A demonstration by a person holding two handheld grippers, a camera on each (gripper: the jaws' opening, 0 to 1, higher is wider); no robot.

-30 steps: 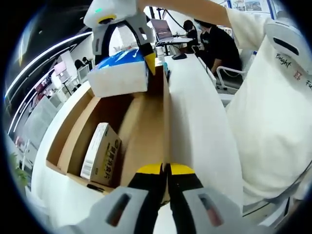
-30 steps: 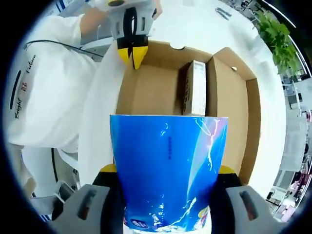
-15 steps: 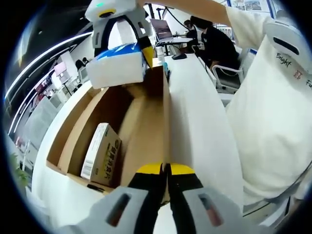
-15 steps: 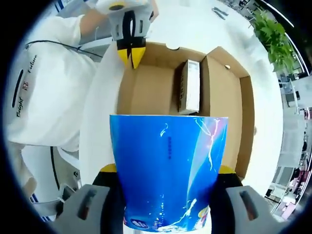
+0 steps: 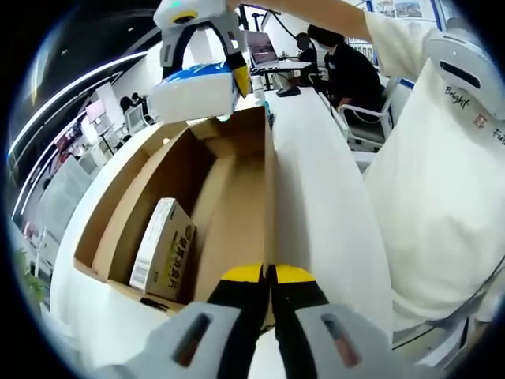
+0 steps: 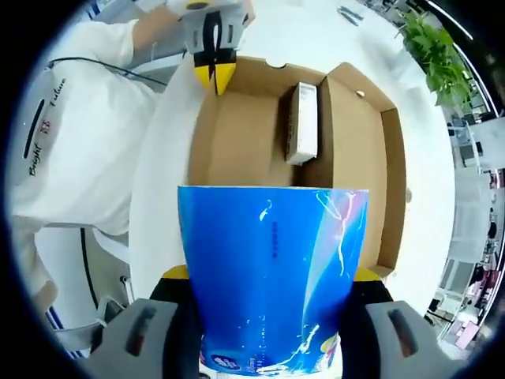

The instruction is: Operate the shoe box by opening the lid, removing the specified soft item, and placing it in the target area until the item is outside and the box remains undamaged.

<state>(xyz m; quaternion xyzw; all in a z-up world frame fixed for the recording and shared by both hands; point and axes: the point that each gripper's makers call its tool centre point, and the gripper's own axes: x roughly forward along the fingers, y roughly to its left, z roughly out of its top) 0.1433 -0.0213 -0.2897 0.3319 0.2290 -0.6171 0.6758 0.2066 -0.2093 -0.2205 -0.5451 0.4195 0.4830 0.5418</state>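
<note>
- right gripper view: we see our right gripper [image 6: 272,276] clamped on the blue soft pack [image 6: 272,272], one yellow-tipped jaw on each side of it, the pack standing up between them.
- below and beyond the pack in that view lies the open shoe box [image 6: 237,142], brown cardboard with its interior exposed, resting on the white table [image 6: 316,31].
- inside the box a small carton [image 6: 301,120] lies along the inner divider wall, well apart from the pack.
- at the far edge of the box, our left gripper [image 6: 213,73] comes in from the top, its yellow tips together on the box's side wall.
- a person in a white shirt [image 6: 71,126] with dark lettering stands at the left of that view, and a green plant [image 6: 432,47] sits at the upper right.
- left gripper view: our own jaws are closed with the yellow tips of the left gripper [image 5: 267,274] meeting on the thin upper edge of the shoe box [image 5: 237,197] wall.
- the right gripper [image 5: 201,47] appears at the top of this view, holding the soft pack [image 5: 193,91] above the far end of the box, clear of the cardboard rim.
- the small carton [image 5: 164,249] lies on the box floor near the left wall, its barcode label facing up.
- the white lid panel [image 5: 316,197] runs alongside the box on the right, and beyond it a seated person in dark clothes [image 5: 351,71] is at a desk with a laptop [image 5: 262,47].
</note>
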